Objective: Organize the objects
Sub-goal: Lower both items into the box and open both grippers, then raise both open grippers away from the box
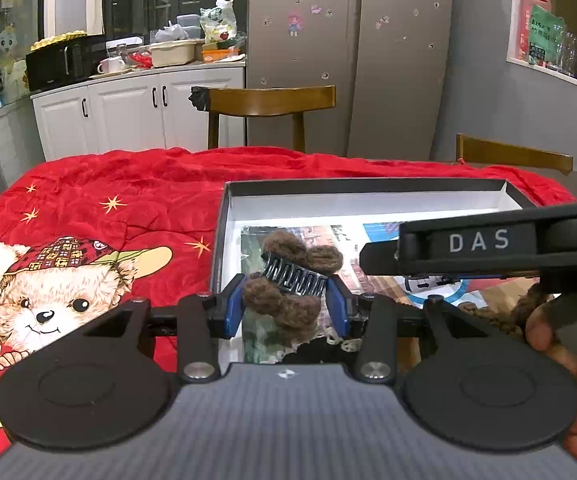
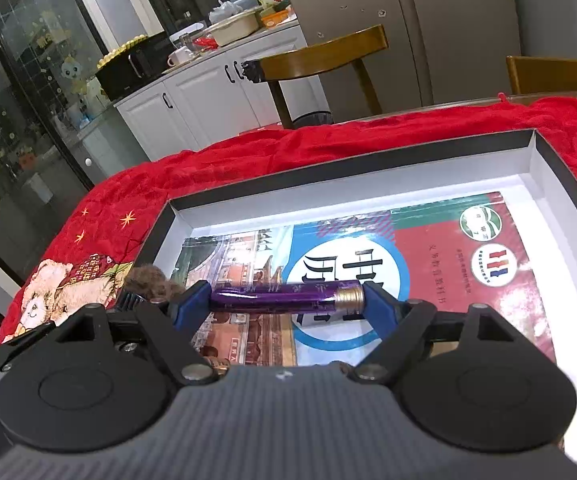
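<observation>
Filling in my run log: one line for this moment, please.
left gripper: shut on hair clip | right gripper: shut on purple tube | both over box holding book

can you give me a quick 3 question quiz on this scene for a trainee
1. True or false: the right gripper is shut on a purple tube with a gold threaded end.
2. What does the left gripper hold? A) a white mug B) a brown fuzzy hair clip C) a spoon
3. Fill in: both grippers are over an open box with a ____ lying flat in its bottom.

Key:
1. True; its fingers press on the tube's two ends.
2. B
3. Book, with a colourful printed cover, in the box on the red bear blanket.
</observation>
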Motion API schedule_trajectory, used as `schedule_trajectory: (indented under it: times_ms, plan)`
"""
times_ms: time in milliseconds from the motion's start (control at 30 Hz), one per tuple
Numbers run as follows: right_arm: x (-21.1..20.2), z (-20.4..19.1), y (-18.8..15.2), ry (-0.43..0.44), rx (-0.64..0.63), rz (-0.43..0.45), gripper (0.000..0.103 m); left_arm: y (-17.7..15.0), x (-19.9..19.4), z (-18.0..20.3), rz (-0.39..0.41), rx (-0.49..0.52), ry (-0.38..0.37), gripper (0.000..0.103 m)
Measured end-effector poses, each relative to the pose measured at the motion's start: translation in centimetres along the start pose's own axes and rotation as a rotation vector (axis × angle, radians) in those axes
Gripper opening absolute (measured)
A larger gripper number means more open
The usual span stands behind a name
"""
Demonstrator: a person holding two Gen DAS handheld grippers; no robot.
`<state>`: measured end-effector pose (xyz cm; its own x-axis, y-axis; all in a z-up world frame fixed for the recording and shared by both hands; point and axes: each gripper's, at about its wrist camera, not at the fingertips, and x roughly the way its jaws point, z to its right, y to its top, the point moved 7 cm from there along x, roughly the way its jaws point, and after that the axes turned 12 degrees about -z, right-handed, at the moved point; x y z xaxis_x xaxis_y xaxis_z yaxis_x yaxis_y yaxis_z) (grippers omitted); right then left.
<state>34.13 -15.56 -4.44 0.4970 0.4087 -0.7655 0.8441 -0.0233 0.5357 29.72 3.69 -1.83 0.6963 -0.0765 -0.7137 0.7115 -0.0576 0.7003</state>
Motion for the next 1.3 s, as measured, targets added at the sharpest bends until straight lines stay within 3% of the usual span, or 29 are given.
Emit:
schedule_trajectory:
  times_ms: [267, 400, 667, 900, 967, 1100, 1300]
  plan:
    - [0.0, 0.0, 0.1, 0.045, 0.016, -0.013, 0.083, 0.0, 0.3, -0.3, -0.018, -0.013, -0.005, 0.05]
    - [-0.3, -0.1, 0.1, 0.074, 0.03, -0.007, 0.083, 0.1, 0.1, -0.4, -0.02, -0.02, -0.015, 0.061]
    - [-4.4, -0.9, 1.3, 0.119, -0.004, 0.118, 0.091, 1.7, -1.7, -1.7, -0.025, -0.06, -0.083, 0.065]
    - [-11.0, -3.0, 2.1, 0.164, -0.042, 0.262, 0.099, 4.8, -7.7, -4.0, 0.098, -0.046, -0.06, 0.071]
    - [-13.3, -3.8, 2.2, 0.168, -0.044, 0.294, 0.103, 5.5, -10.1, -4.5, 0.152, -0.035, -0.065, 0.077]
    - [-18.4, -5.6, 1.5, 0.205, -0.046, 0.36, 0.103, 6.2, -14.3, -4.8, 0.215, -0.004, -0.13, 0.08]
    - [-23.1, -8.4, -1.2, 0.164, -0.09, 0.453, 0.103, 6.2, -20.2, -4.8, 0.296, 0.017, -0.172, 0.08]
